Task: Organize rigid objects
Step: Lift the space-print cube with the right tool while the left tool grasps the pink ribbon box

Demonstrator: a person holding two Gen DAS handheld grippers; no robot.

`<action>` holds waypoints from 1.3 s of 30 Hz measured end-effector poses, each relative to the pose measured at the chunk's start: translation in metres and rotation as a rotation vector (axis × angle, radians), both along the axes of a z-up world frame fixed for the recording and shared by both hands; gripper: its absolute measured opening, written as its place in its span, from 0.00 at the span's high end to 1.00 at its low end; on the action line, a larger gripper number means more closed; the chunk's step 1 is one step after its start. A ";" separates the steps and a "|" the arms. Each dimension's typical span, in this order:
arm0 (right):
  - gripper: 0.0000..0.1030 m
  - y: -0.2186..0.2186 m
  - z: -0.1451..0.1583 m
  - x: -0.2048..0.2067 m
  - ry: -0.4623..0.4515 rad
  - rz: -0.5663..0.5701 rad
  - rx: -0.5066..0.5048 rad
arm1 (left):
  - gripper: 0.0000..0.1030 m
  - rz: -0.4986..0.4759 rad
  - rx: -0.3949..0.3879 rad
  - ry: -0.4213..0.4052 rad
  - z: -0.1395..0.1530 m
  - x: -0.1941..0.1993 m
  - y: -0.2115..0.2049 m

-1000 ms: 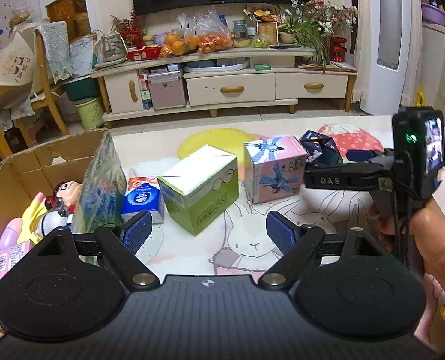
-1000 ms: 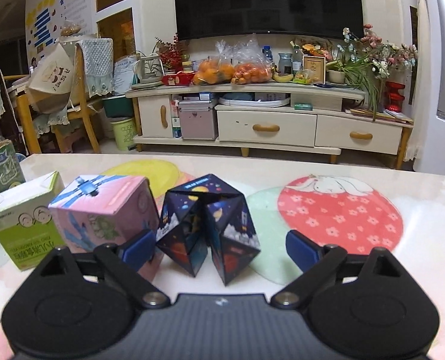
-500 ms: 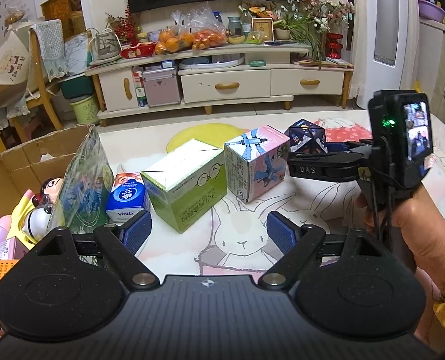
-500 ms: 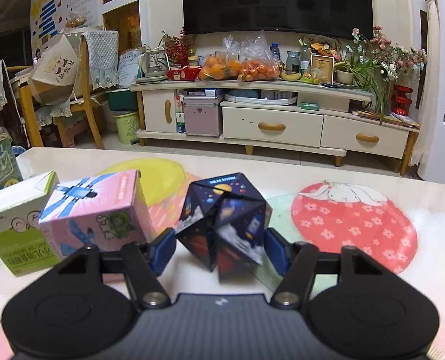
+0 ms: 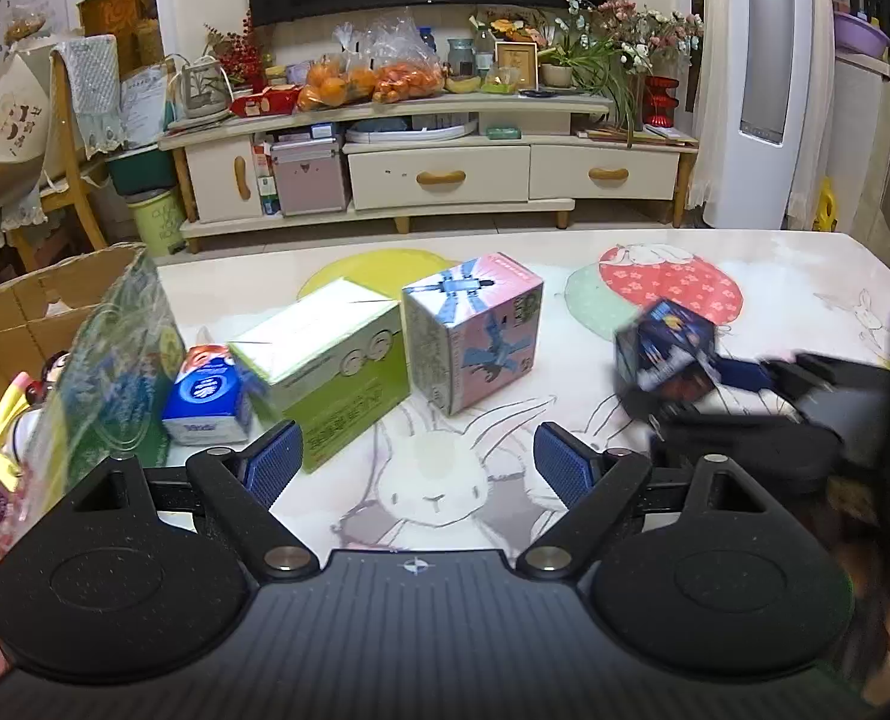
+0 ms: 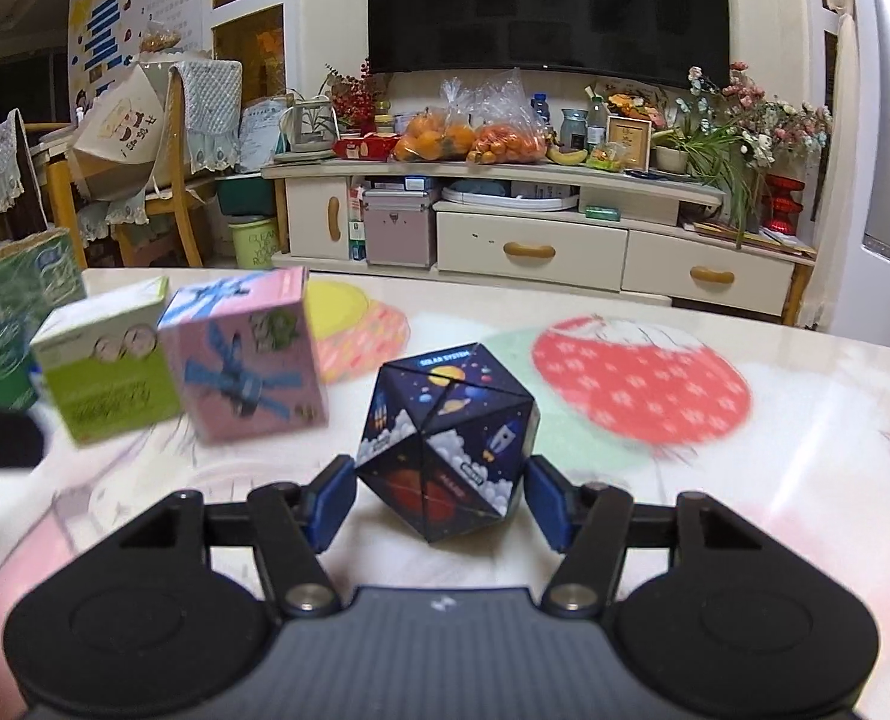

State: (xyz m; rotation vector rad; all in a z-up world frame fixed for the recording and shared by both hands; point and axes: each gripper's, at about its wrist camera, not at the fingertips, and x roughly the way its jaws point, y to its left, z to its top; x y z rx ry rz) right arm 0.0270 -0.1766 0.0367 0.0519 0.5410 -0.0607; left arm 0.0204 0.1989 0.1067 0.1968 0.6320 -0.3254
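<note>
My right gripper [image 6: 439, 495] is shut on the dark blue solar-system puzzle cube [image 6: 448, 447] and holds it above the table; the cube also shows blurred in the left wrist view [image 5: 667, 354]. My left gripper [image 5: 418, 465] is open and empty, low over the rabbit print. A pink box [image 5: 472, 330], a green and white box [image 5: 325, 369] and a small blue and white carton [image 5: 208, 396] stand in a row ahead of it. The pink box [image 6: 244, 354] and the green box [image 6: 109, 357] lie left of the right gripper.
An open cardboard box [image 5: 19, 324] at the left edge holds toys, with a green plastic-wrapped pack [image 5: 115, 360] leaning at its side. The table cover [image 5: 745, 264] has fruit and rabbit prints. A TV cabinet [image 5: 433, 174] stands beyond the table.
My right gripper closed on the puzzle cube, lifted it and moved it right, away from the pink box. My left gripper stayed open and drew back slightly.
</note>
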 end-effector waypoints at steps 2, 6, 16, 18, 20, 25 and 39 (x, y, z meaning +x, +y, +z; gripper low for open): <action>0.41 -0.002 0.000 -0.011 0.003 -0.008 -0.002 | 0.00 0.006 -0.003 -0.004 -0.003 0.003 -0.007; 0.41 -0.007 0.000 -0.034 0.008 -0.025 0.020 | 0.00 0.029 -0.007 -0.016 -0.013 0.007 -0.021; 0.39 -0.010 -0.009 -0.045 0.004 -0.039 0.079 | 0.00 0.125 -0.022 -0.100 -0.032 0.031 -0.069; 0.36 -0.014 -0.010 -0.044 0.004 -0.042 0.105 | 0.00 0.139 -0.029 -0.107 -0.033 0.042 -0.081; 0.31 -0.018 -0.011 -0.043 0.003 -0.045 0.118 | 0.00 0.172 -0.001 -0.115 -0.036 0.053 -0.093; 0.25 -0.024 -0.010 -0.037 -0.009 -0.044 0.137 | 0.00 0.219 -0.004 -0.108 -0.037 0.084 -0.111; 0.34 -0.032 -0.010 -0.019 -0.001 -0.020 0.184 | 0.12 0.247 0.024 -0.101 -0.050 0.130 -0.129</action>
